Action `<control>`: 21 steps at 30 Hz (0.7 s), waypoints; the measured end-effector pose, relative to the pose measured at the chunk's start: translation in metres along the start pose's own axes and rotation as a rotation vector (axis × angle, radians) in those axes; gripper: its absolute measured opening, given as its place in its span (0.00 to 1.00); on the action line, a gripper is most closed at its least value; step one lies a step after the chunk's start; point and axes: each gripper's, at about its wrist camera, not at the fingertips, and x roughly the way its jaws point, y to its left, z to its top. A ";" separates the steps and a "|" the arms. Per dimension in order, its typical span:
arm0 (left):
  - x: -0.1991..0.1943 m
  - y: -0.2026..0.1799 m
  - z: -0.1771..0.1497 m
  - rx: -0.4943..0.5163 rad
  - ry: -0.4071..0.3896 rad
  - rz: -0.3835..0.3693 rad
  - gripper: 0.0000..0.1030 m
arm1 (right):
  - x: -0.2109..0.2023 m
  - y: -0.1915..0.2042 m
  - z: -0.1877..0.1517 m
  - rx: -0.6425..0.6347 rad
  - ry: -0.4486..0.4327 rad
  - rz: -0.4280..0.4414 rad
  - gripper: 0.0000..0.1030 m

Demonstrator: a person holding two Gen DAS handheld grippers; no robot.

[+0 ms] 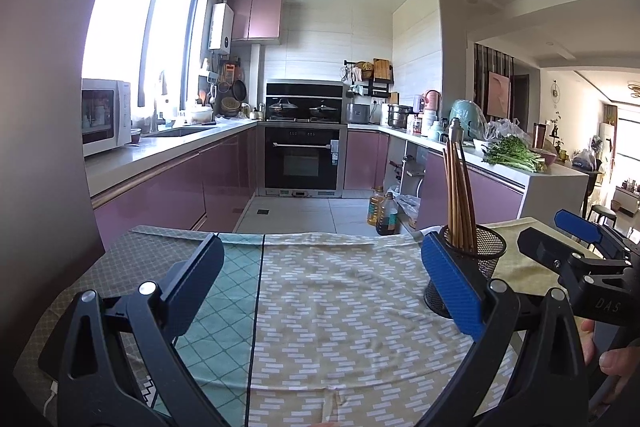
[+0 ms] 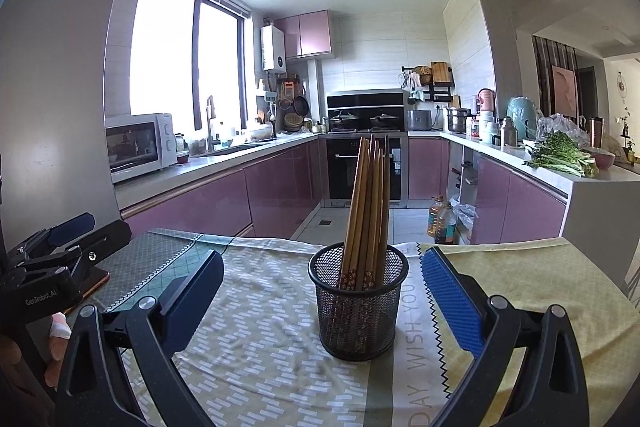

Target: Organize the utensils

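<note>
A black mesh cup (image 2: 359, 301) stands upright on the cloth-covered table, holding several wooden chopsticks (image 2: 368, 211) that lean slightly. In the right wrist view my right gripper (image 2: 320, 263) is open, its fingers to either side of the cup and a little nearer than it, not touching. In the left wrist view my left gripper (image 1: 320, 251) is open over bare cloth. The same mesh cup (image 1: 480, 259) with its chopsticks (image 1: 460, 195) sits just behind that gripper's right finger. The right gripper (image 1: 568, 231) shows at the far right there, and the left gripper (image 2: 68, 231) at the far left of the right wrist view.
Patterned cloths (image 1: 340, 307) cover the table, whose far edge (image 2: 280, 243) drops to a tiled kitchen floor. Oil bottles (image 2: 440, 219) stand on the floor beyond. Counters hold a microwave (image 2: 140, 143) and greens (image 2: 560, 155). A hand (image 1: 612, 359) grips the right tool.
</note>
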 end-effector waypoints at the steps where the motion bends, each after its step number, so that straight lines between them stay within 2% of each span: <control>1: 0.000 0.000 0.000 -0.001 0.000 0.003 0.94 | 0.000 0.000 0.000 -0.001 -0.002 -0.001 0.93; 21: -0.005 0.000 0.005 0.011 -0.025 0.015 0.94 | -0.002 0.001 0.000 -0.003 -0.016 -0.005 0.93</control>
